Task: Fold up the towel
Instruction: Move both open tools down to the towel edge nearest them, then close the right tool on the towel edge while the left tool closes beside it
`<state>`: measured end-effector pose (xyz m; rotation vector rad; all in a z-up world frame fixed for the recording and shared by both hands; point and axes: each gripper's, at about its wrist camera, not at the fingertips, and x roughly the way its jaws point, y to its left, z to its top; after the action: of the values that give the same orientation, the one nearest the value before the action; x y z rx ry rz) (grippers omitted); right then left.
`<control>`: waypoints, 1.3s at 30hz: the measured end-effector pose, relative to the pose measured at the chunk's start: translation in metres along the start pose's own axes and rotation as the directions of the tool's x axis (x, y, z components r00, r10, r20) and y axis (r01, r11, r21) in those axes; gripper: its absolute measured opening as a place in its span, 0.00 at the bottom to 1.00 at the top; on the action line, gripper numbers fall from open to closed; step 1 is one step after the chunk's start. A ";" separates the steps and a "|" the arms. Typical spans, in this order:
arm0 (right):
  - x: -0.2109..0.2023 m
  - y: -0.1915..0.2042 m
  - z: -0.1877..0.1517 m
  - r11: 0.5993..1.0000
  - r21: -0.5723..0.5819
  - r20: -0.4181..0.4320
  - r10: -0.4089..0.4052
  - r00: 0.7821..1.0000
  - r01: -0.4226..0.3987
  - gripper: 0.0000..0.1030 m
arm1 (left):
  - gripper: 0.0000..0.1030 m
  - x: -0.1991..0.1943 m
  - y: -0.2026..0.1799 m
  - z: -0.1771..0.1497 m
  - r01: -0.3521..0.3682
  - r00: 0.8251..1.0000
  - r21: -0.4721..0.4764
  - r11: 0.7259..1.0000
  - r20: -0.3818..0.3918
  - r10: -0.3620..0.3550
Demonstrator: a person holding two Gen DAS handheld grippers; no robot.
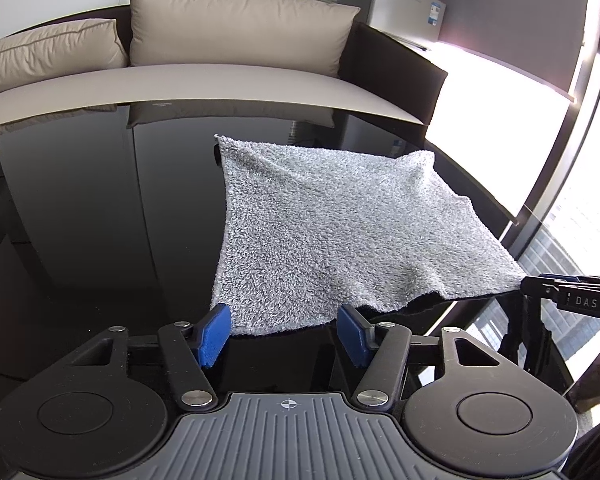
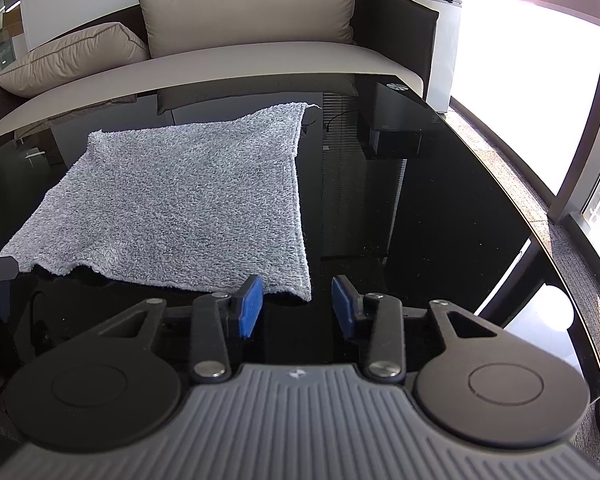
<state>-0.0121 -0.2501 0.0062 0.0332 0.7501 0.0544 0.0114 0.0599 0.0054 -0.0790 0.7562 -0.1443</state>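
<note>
So there's a big glossy black desk (image 2: 440,208) taking up most of both views, with a sofa (image 1: 228,80) right behind its far edge carrying two beige cushions (image 1: 236,28); over on the right there's a bright window (image 2: 520,60) blowing out the exposure. Spread on the desk is the fluffy grey towel (image 1: 332,232), opened out in a single layer but not totally flat, since there are some ripples and the near edge sits a bit lifted and wavy, with a dark gap under it. In the left wrist view the left gripper (image 1: 285,330) sits right at the towel's near left corner, blue pads (image 1: 214,332) spread apart with the towel edge showing between them, not clamped on anything. In the right wrist view the right gripper (image 2: 297,306) is at the near right corner of the towel (image 2: 180,200), also with its pads wide apart, the corner lying just past the left pad, and nothing pinched. Each gripper's tip pokes into the edge of the other camera's view, near the opposite corner.
</note>
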 end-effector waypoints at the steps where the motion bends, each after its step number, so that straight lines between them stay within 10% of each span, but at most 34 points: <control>1: 0.000 0.000 0.000 1.000 0.000 0.000 0.001 1.000 -0.001 0.24 | 0.48 0.000 0.000 0.000 0.001 1.000 -0.001 1.000 0.000 -0.001; 17: -0.003 -0.006 0.002 0.999 0.036 0.004 0.015 1.000 -0.015 0.04 | 0.25 -0.001 0.003 -0.001 -0.037 0.999 -0.003 0.999 0.002 0.037; 26: -0.003 -0.008 0.002 0.999 0.040 -0.004 0.014 1.000 -0.014 0.04 | 0.63 -0.010 -0.001 -0.001 -0.090 0.995 0.045 0.995 0.049 0.088; 39: -0.003 -0.008 0.002 0.999 0.041 -0.009 0.017 1.000 -0.017 0.04 | 0.25 -0.001 0.013 -0.002 -0.063 0.998 0.006 0.998 0.001 0.063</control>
<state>-0.0125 -0.2584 0.0088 0.0785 0.7604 0.0553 0.0104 0.0731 0.0034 -0.0497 0.7563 -0.0867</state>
